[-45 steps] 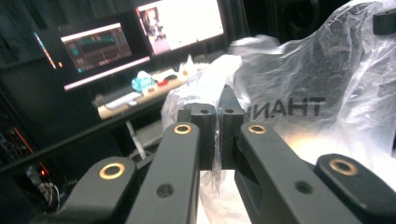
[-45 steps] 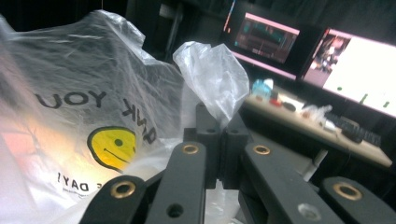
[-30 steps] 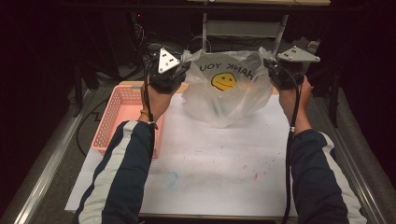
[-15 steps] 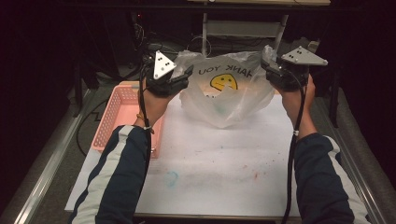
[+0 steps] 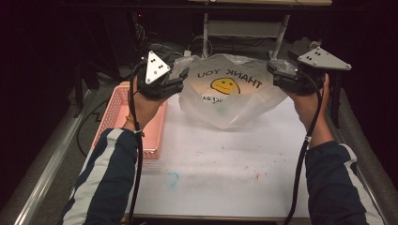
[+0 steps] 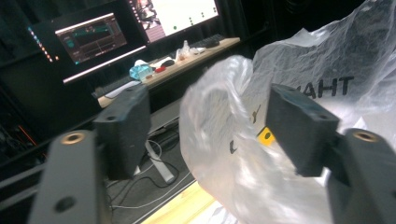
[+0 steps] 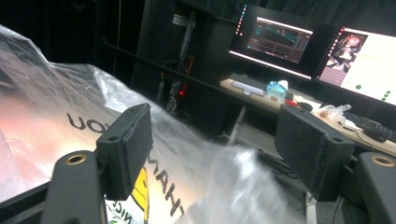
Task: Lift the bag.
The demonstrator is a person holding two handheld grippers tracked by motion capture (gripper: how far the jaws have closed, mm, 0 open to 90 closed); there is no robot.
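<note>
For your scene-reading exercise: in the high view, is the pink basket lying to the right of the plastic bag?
No, the pink basket lies left of the plastic bag, beneath the left hand.

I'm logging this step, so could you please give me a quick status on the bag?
Both claws, left and right, just opened, handles loose between jaws. Plastic bag slumped on table. Pink basket left, clear.

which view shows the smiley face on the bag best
The high view: the whole yellow smiley face sits under THANK YOU on the plastic bag. The left gripper view catches a yellow scrap beside a jaw; the right gripper view shows a yellow edge behind a jaw.
</note>
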